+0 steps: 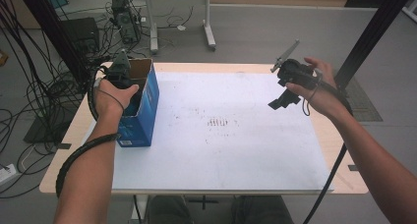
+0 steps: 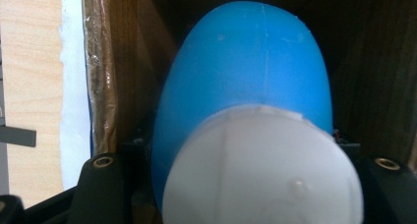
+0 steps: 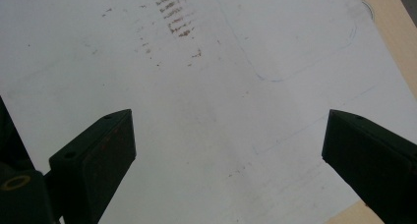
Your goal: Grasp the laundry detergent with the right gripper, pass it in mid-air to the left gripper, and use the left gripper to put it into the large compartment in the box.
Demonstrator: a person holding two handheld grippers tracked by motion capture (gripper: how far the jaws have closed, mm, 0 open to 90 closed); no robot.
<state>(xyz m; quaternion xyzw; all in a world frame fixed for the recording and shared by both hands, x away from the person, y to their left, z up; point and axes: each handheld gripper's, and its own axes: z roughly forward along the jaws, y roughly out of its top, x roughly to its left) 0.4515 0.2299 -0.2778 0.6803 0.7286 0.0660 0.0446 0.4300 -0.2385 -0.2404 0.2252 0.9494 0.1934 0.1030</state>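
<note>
Surface: white sheet [image 1: 255, 150] covers wooden table [image 1: 344, 150], stained mid-sheet.
Left gripper [image 1: 120, 74]: lowered into blue carton [image 1: 142, 116], jaws clamped on blue-and-white bottle [image 2: 246, 86], apparently for packing or removal.
Right gripper [image 3: 228, 145]: jaws wide, empty, raised above sheet, seemingly waiting.

Wooden table [image 1: 344, 182]; white sheet [image 1: 255, 150], blue box [image 1: 142, 117] atop.

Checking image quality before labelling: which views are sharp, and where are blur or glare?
High view: evenly lit, slightly soft, the box readable. Left gripper view: the blue and white bottle looms close and blurred, with glare on the tape along the box edge. Right gripper view: the white sheet fairly sharp, the near jaws soft and dark.
</note>
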